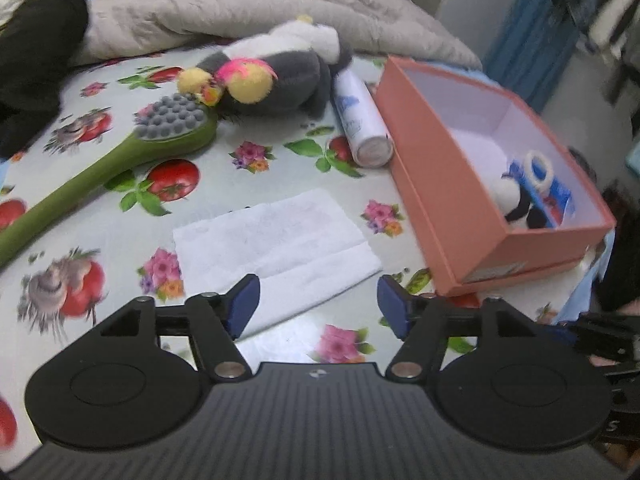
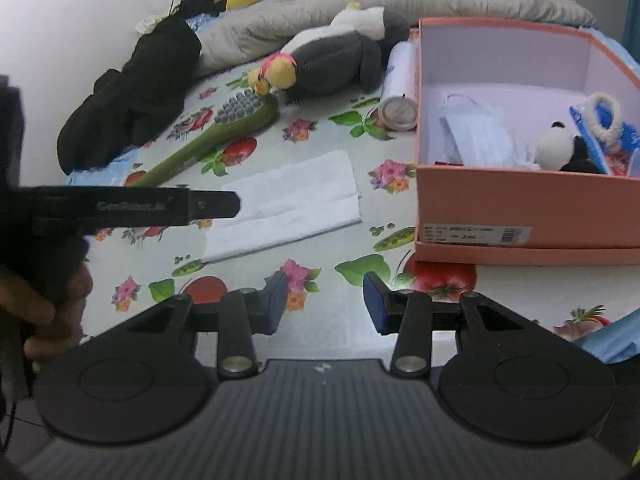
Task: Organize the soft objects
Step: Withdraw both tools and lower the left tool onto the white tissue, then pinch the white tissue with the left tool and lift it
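Folded white cloth (image 1: 276, 236) lies flat on the fruit-printed bedsheet (image 1: 248, 176), just ahead of the left gripper (image 1: 318, 306), at roughly 12 o'clock in the left wrist view. The left gripper is released, its blue pads (image 1: 242, 304) spread wide with nothing between them; they appear to hover at the cloth's near edge, though contact cannot be confirmed. In the right wrist view the same cloth sits at about 11 o'clock, beyond the right gripper (image 2: 325, 300), which is likewise released and empty.

Grey and white plush toy (image 1: 280, 68), with yellow and pink tufts, rests at the far side of the sheet, at 12 o'clock from the cloth. Green massage brush (image 1: 132, 152) lies at 10 o'clock, its head near the plush. A white spray can (image 1: 360, 120) lies between the plush and the pink box (image 1: 432, 184), just beside the box wall at 2 o'clock.

The box, at 3 o'clock from the cloth, already holds a small panda plush (image 2: 560, 148), a face mask (image 2: 476, 132) and a white scrunchie (image 2: 604, 120).

Judged step: approach to the cloth, some soft items already boxed. The next move likely calls for lowering the left pads over the cloth's edge, pinching a thin flat layer without dragging the sheet, then carrying it toward 3 o'clock into the box.
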`<state>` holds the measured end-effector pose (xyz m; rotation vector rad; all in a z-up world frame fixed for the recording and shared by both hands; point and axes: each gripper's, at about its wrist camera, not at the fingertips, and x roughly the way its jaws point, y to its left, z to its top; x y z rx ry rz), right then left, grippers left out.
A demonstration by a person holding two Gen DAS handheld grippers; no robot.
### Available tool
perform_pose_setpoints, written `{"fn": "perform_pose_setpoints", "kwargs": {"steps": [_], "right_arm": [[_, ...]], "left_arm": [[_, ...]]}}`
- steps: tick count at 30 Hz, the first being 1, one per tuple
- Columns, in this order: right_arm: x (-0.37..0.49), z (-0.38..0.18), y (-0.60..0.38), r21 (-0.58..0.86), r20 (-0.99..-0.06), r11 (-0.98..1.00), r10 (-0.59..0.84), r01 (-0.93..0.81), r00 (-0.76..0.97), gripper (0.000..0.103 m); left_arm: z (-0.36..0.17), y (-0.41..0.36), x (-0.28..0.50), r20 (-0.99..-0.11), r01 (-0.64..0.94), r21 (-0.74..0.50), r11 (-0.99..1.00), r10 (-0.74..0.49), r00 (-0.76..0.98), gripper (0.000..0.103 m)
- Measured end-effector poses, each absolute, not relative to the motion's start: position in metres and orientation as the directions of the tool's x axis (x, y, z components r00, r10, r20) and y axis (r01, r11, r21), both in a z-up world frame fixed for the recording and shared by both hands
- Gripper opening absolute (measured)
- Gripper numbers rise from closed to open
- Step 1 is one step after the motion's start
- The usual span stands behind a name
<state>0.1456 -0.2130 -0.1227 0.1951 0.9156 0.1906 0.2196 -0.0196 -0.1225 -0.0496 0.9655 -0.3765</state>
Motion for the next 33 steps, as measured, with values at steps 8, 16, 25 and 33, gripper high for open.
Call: {"fn": "perform_pose_setpoints", "kwargs": {"steps": [8, 16, 25, 33], "right_arm": [[0.173, -0.141, -0.211, 0.245, -0.799, 0.967, 0.24, -0.066, 0.552, 0.045], [0.193, -0.153, -0.209, 0.251, -0.815, 0.966, 0.243, -0.058, 0.526, 0.045], [0.208, -0.163, -0.214, 0.254, -0.832, 0.967, 0.229, -0.02, 0.506, 0.045], [0.209, -0.169, -0.228, 0.266, -0.84, 0.964, 0.222, 0.019, 0.495, 0.045]], "left_arm": [[-0.166, -0.031, 0.268, -0.842, 0.454, -0.149, 0.878, -0.353, 0.407, 0.083], [-0.205, -0.051, 0.298, -0.891, 0.59, -0.019, 0.807, -0.281, 0.355, 0.083], [-0.222, -0.053, 0.314, -0.911, 0.678, -0.066, 0.732, -0.322, 0.258, 0.095], [-0.225, -0.053, 0.311, -0.913, 0.681, -0.067, 0.729, -0.319, 0.252, 0.093]]}}
